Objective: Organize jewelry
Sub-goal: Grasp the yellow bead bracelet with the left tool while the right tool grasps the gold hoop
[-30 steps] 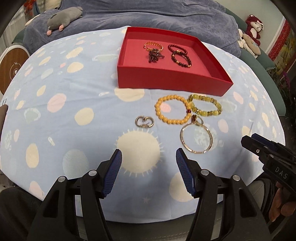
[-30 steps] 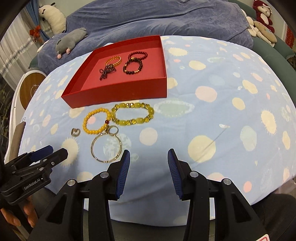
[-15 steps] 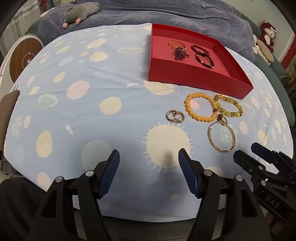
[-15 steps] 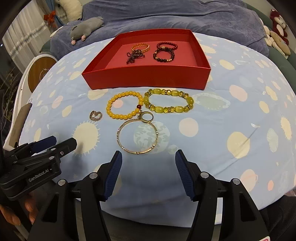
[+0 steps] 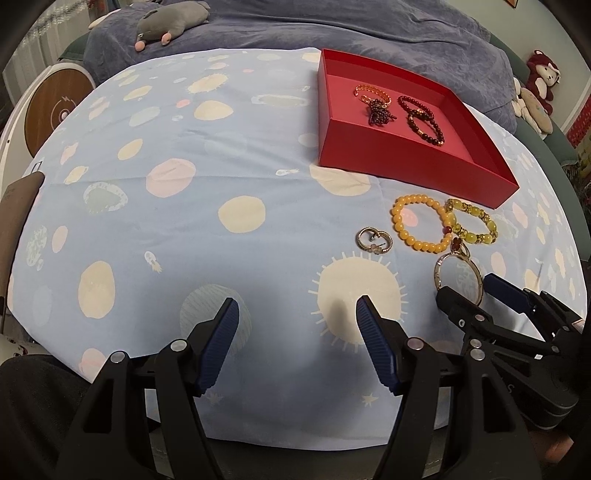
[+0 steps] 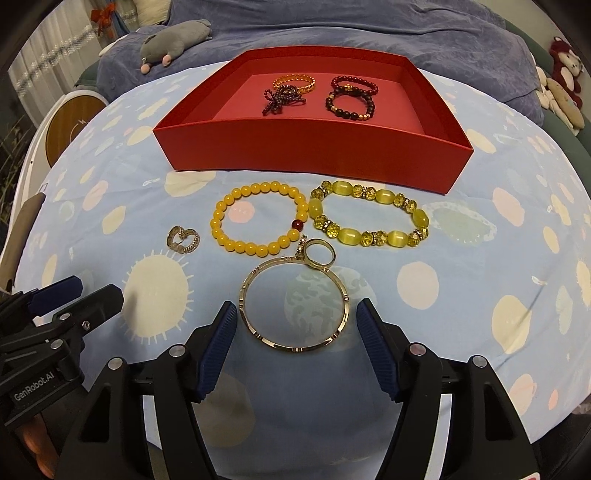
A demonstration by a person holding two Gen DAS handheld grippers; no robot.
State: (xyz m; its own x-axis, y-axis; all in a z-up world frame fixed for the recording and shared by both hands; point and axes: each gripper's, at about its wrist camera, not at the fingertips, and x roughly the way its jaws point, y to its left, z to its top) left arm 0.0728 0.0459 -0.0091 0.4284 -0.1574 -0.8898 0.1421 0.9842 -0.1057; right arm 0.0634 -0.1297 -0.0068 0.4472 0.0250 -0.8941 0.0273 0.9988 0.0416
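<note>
A red tray (image 6: 310, 147) (image 5: 413, 162) holds several bead bracelets. In front of it on the blue spotted cloth lie an orange bead bracelet (image 6: 221, 218) (image 5: 397, 221), a yellow-green bead bracelet (image 6: 369, 236) (image 5: 476, 236), a gold bangle (image 6: 255, 328) (image 5: 439, 273) with a small ring on it, and a gold brooch (image 6: 183, 239) (image 5: 373, 240). My right gripper (image 6: 295, 332) (image 5: 476, 299) is open, its fingers on either side of the bangle's near edge. My left gripper (image 5: 297, 325) (image 6: 79, 295) is open and empty, left of the jewelry.
The round table's cloth (image 5: 184, 206) drops off at the near edge. A blue blanket (image 6: 332, 33) with a grey plush toy (image 6: 173, 42) lies behind the table. Stuffed toys (image 6: 561, 74) sit at the far right. A round wooden-faced object (image 5: 55, 110) stands at the left.
My right gripper has moved forward and left, bringing its open fingers around the gold bangle. My left gripper has shifted left, so the tray and jewelry now sit further right in its view.
</note>
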